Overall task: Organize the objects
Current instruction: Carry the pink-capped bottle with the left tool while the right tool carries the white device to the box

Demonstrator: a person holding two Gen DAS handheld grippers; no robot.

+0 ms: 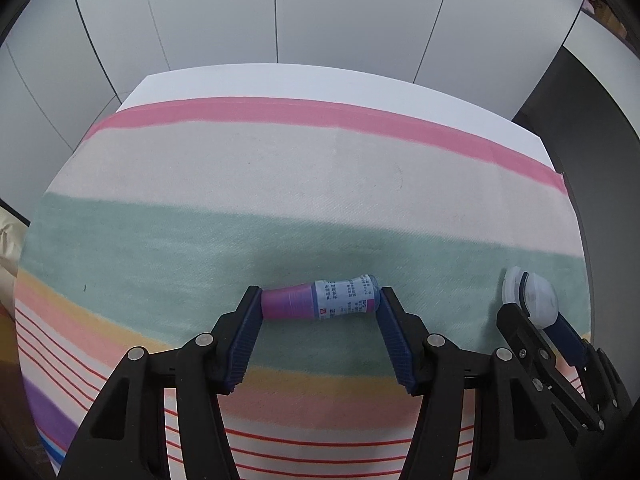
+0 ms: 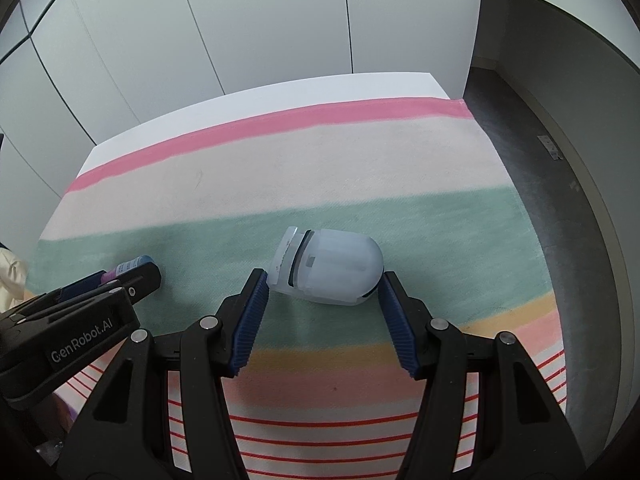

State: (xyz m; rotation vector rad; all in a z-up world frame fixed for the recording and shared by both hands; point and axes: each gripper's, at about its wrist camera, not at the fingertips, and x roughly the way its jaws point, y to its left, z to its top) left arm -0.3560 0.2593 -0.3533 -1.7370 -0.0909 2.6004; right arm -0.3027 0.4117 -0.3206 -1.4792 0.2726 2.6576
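- Small purple bottle with a blue-and-white printed label (image 1: 320, 298): lies on its side on the green band of the striped cloth (image 1: 280, 168) covering the bench, near the front edge. Long axis runs across the left wrist view; purple cap end to the left, rounded base to the right.
- Left gripper (image 1: 320, 304): pinching the bottle end to end, one blue pad on the cap, the other on the base.
- Risk: an endwise hold bears on small, curved faces. If the tips are off the axis, the bottle may pivot or squirt out on lifting.
- Translucent white dome-shaped plastic item with a black slot (image 2: 332, 268): lies on the same green band, to the right of the bottle, flat end pointing up-left in the right wrist view.
- Right gripper (image 2: 322, 284): closed onto this item, the right pad at the dome, the left pad at the flat end's corner.
- Risk: the rounded, smooth shell gives poor purchase and may twist. The two grippers stand near each other; a careless lift could knock them together.
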